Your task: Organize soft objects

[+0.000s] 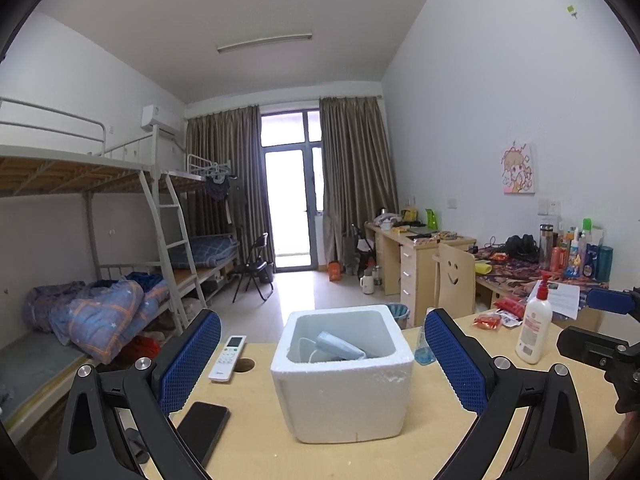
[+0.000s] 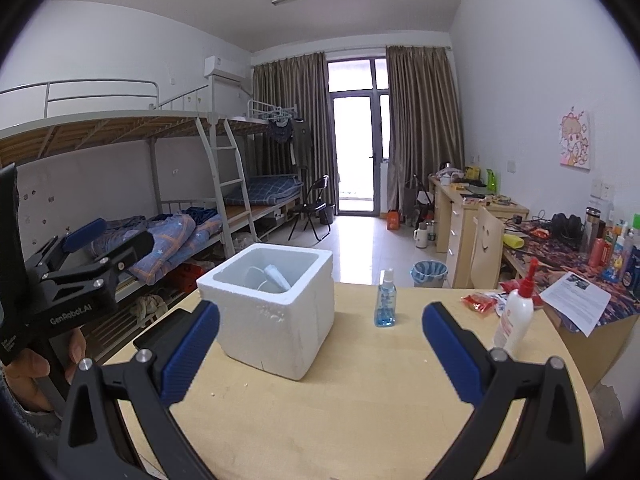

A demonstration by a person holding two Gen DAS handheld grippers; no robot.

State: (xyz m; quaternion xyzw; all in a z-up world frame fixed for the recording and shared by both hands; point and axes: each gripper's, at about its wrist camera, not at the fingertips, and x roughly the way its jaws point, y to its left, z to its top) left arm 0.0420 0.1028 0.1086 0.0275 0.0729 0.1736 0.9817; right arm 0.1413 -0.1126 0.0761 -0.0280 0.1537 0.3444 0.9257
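Both released: left hand-held gripper [image 1: 322,364] and right hand-held gripper [image 2: 321,350] hover empty over the surface [image 2: 360,400], and beyond them the folded blue cloth [image 1: 340,347] lies inside the white foam box [image 1: 344,396]

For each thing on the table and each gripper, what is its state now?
foam box: open, upright
face mask: inside the box
spray bottle: upright
lotion bottle: upright
phone: flat, screen dark
remote: lying flat
left gripper: open, empty
right gripper: open, empty
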